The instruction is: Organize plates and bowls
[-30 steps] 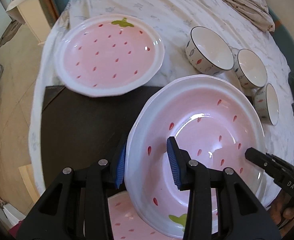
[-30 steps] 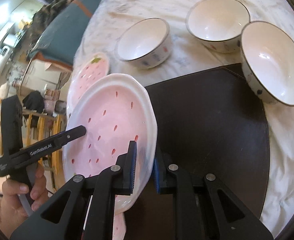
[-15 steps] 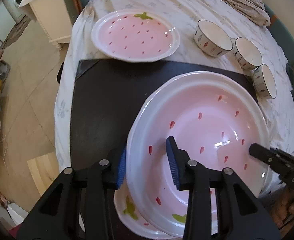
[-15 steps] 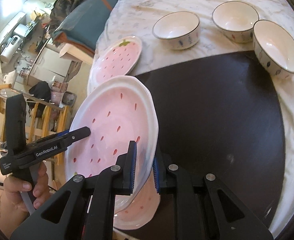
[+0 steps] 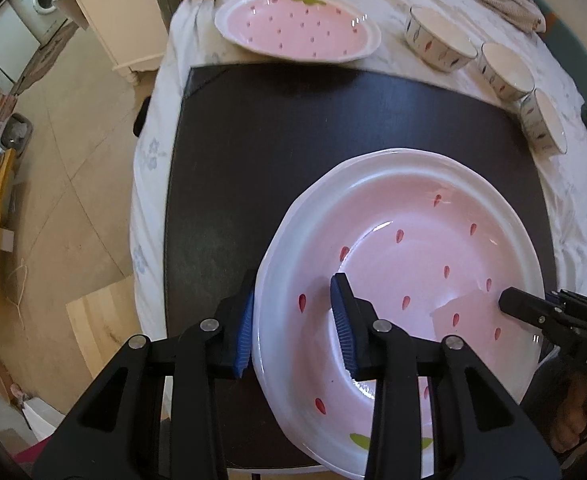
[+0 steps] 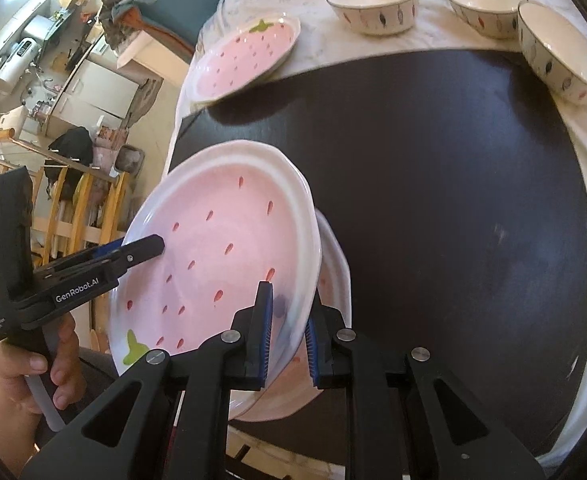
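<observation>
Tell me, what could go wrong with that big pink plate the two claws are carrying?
1. Each claw, left claw and right claw, pinches only the rim of the pink plate, on opposite sides. If the hands drift apart or twist, it might slip and drop.
2. Another plate lies just underneath. Coming down tilted, as it looks now, could knock or chip the two.
3. The far plate sits close to the table's edge.
</observation>
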A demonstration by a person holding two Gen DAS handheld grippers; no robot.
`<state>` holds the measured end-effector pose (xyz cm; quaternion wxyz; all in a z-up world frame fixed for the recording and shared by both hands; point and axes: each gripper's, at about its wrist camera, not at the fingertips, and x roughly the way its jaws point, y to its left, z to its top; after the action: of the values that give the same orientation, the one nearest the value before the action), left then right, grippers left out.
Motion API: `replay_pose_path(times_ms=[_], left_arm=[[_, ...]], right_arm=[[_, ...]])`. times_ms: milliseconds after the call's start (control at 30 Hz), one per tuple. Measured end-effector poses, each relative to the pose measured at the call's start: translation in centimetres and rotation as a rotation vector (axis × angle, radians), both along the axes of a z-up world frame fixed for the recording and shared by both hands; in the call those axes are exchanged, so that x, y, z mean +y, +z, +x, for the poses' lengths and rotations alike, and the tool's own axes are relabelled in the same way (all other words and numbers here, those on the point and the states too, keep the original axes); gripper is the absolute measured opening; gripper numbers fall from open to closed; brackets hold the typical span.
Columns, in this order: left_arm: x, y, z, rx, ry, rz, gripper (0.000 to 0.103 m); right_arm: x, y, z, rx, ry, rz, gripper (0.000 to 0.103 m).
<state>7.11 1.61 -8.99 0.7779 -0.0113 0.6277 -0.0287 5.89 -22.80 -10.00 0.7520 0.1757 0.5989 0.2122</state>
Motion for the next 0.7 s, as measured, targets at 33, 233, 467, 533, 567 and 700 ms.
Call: replay_pose_path(times_ms=[33,233,467,533,567,700], left_arm=[[0.0,-0.3,0.0,0.006,0.000,0.002,0.031],[-0.6,-1.9,0.2,0.041,-0.015,0.040,0.032],[-1.2,-2.5,0.2,0.050,-0.044,0.080,0.033],[-1.3,-2.5,0.1,0.057,-0.056,0.082,0.034],[-1.5,-2.6,0.1,0.058,-0.064,0.088,0.034],[-2.1,-2.7,-0.1,0.038,-0.075,0.120,0.036]], right_arm=[[0.1,-0.1,-0.2,0.003,0.003,-0.007,0.019],[0.1,-2.1,-1.2,0.063,-0.004,-0.016,0.019],[0.4,-2.7,-1.2,0.083,0.025,-0.045,0.018],[0.3,-2.6,-1.3,0.083,0.034,-0.048,0.018],[0.3,-2.6,-1.3,0.090,0.035,-0.045,0.018],[0.5,-2.3,-1.5,0.096,0.065,-0.066,0.018]])
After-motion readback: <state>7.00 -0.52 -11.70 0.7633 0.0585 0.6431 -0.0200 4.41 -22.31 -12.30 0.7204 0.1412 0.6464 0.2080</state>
